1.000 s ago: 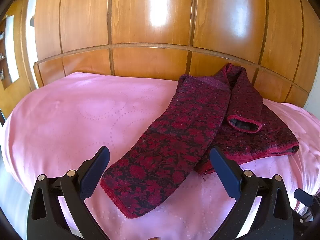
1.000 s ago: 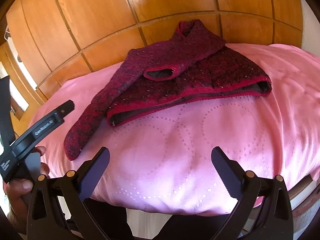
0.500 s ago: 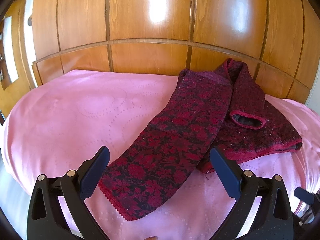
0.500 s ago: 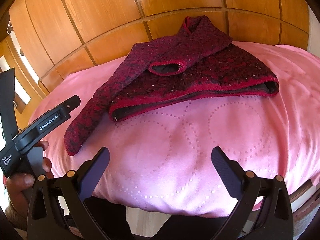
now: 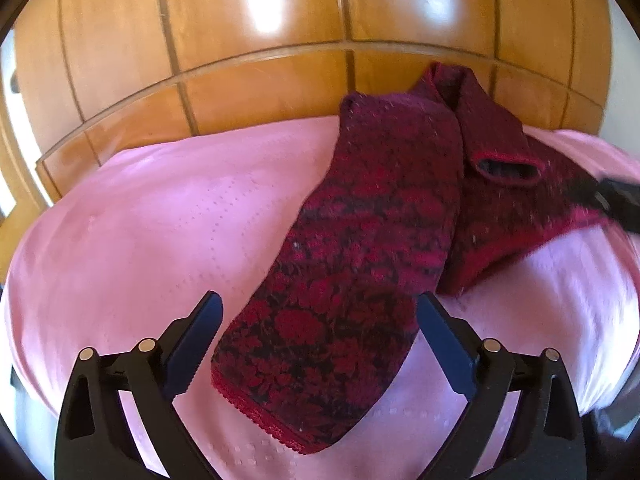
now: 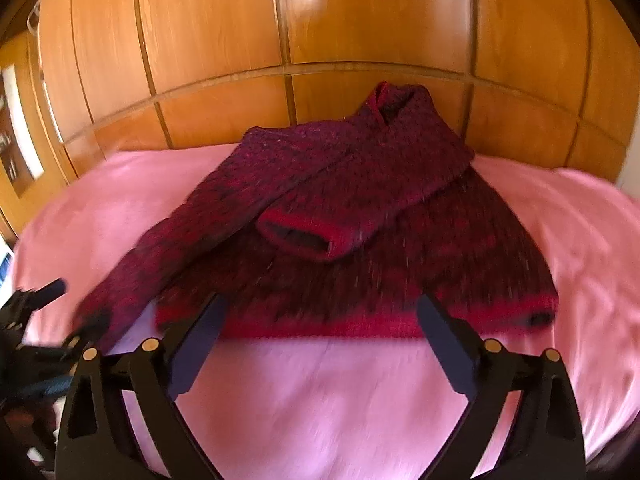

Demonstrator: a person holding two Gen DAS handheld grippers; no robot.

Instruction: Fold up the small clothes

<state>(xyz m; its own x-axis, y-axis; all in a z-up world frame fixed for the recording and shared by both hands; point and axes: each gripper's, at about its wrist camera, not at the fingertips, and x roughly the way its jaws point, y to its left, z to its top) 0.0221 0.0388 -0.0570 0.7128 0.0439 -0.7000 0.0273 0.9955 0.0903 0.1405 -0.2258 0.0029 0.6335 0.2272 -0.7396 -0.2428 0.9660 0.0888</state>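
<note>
Left wrist view: a small dark red sweater (image 5: 400, 208) patterned with crimson flowers lies on a pink bedspread (image 5: 168, 232), toward the far edge of the bed where it meets a wall of polished wooden panels (image 5: 260, 32). One long sleeve (image 5: 340, 288) runs out from the body toward the near edge of the bed, its scalloped red cuff lying flat on the spread; the other sleeve (image 5: 500, 148) is folded across the chest, its dark cuff opening facing up. The left gripper (image 5: 320, 344) hangs just over the outstretched sleeve with its jaws spread wide, the cuff end lying between the two fingers but pressed by neither.

From the right wrist, blurred by motion, the sweater (image 6: 380, 220) faces the camera hem first, its bright red hem band (image 6: 340, 324) parallel to the near edge of the bed and its collar against the wooden panels (image 6: 360, 20). The right gripper (image 6: 320, 340) is wide too, with its jaws closing slightly; the hem band shows between the fingers, and whether they touch it cannot be told. The other gripper's dark frame (image 6: 36, 308) appears at the left, beside the end of the long sleeve.
</note>
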